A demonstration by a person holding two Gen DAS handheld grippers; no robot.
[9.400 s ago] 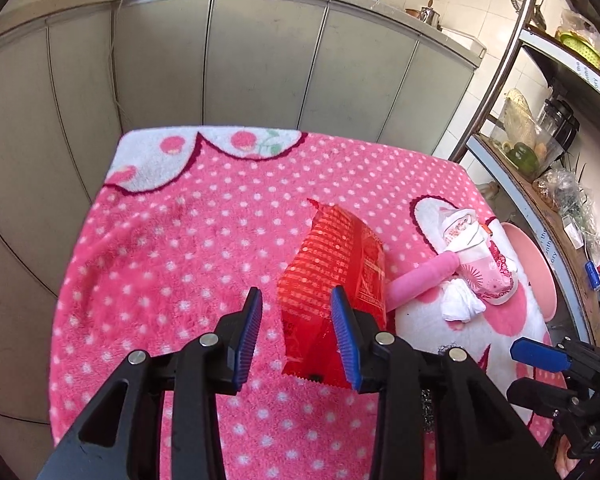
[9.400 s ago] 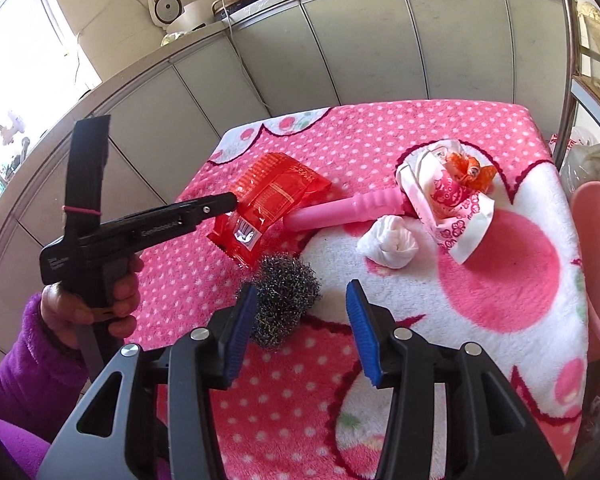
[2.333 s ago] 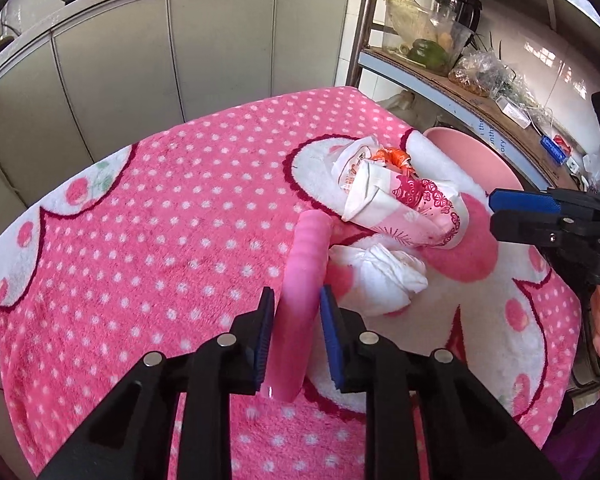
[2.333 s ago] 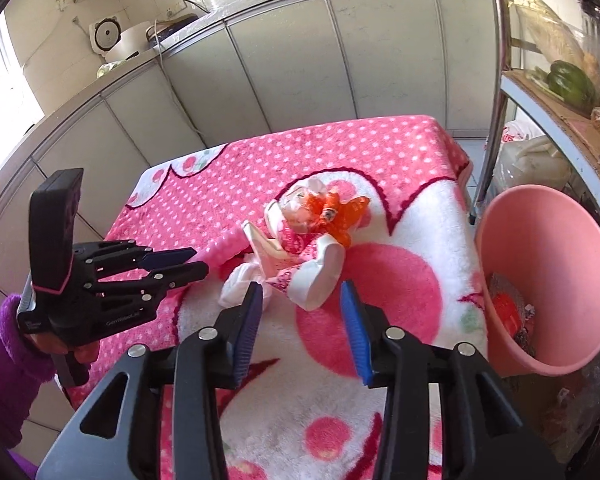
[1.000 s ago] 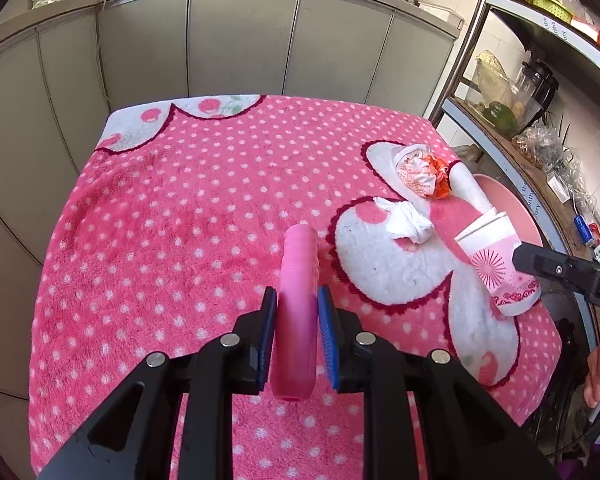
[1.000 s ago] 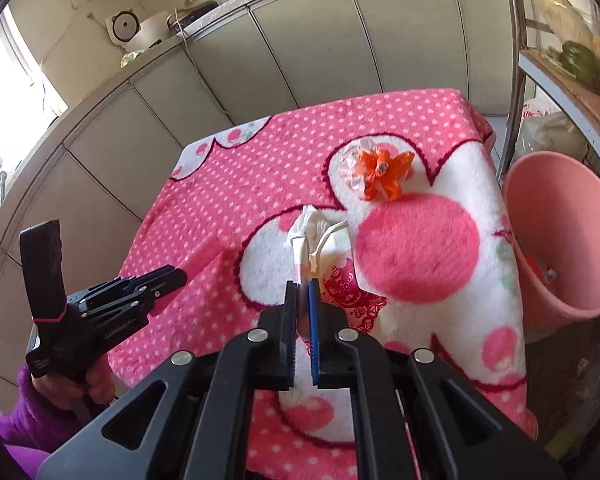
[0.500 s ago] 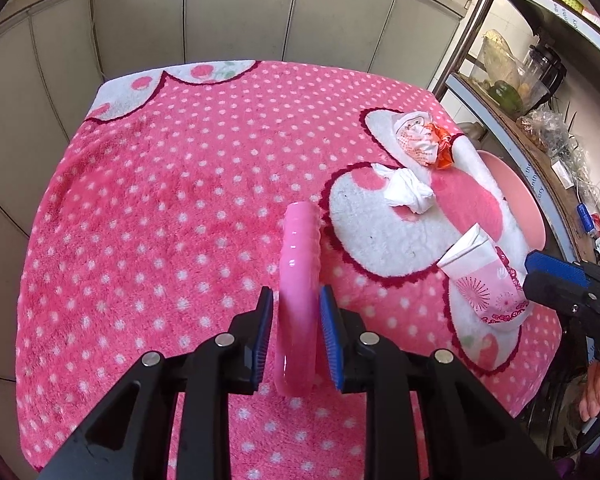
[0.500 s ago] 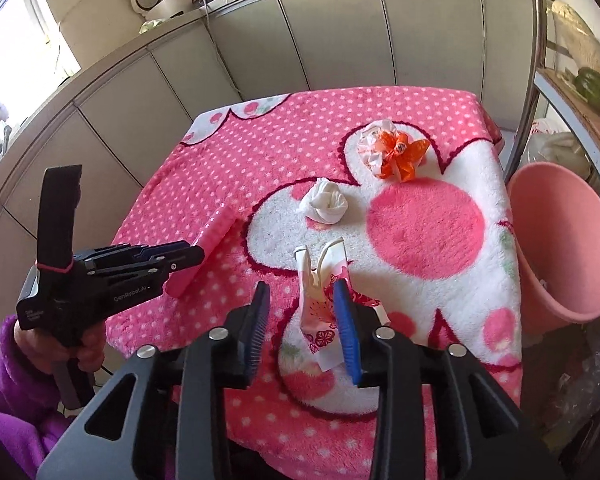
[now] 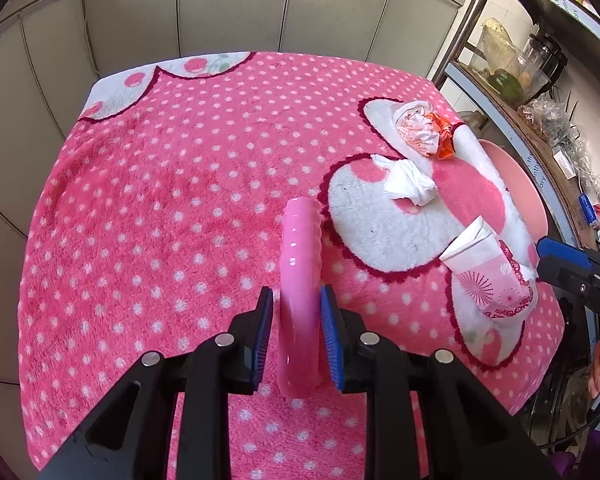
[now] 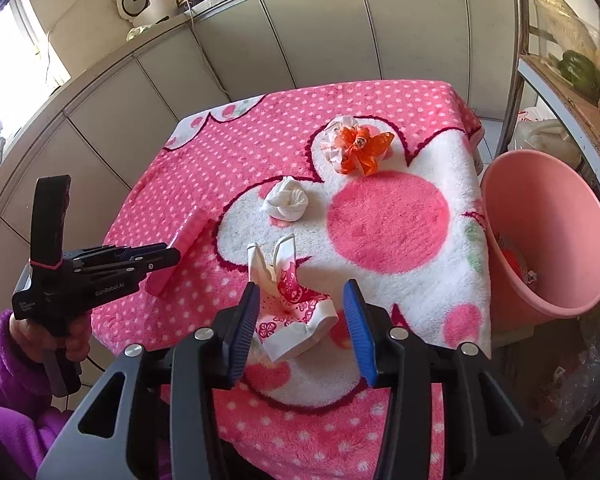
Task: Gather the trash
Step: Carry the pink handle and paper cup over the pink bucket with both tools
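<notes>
Cup (image 10: 290,300) and bin (image 10: 548,236) set the geometry for the next move: the crushed paper cup lies on the blanket (image 10: 384,220) directly ahead of the right tool (image 10: 302,322), between its parted fingers but not gripped, its long axis running roughly along them with the flattened mouth pointing away. The pink bin stands off the blanket's right edge, to the right of that tool, so the right hand is plainly the nearer one for carrying anything there.

The left tool (image 9: 296,330) sits over the blanket's left part with the pink handle (image 9: 301,292) between its fingers, the handle's long axis lined up with them and its far end pointing away. A narrow gap shows on each side in the left wrist view, so the fingers look slackened, not pinching; the handle appears to rest on the blanket.

Further off lie a white tissue wad (image 10: 287,199) and a wrapper with an orange twist (image 10: 358,148), both nearer the bin side than the left tool. Some trash already shows inside the bin. My judgement: closing on the cup and swinging right is the shortest path.
</notes>
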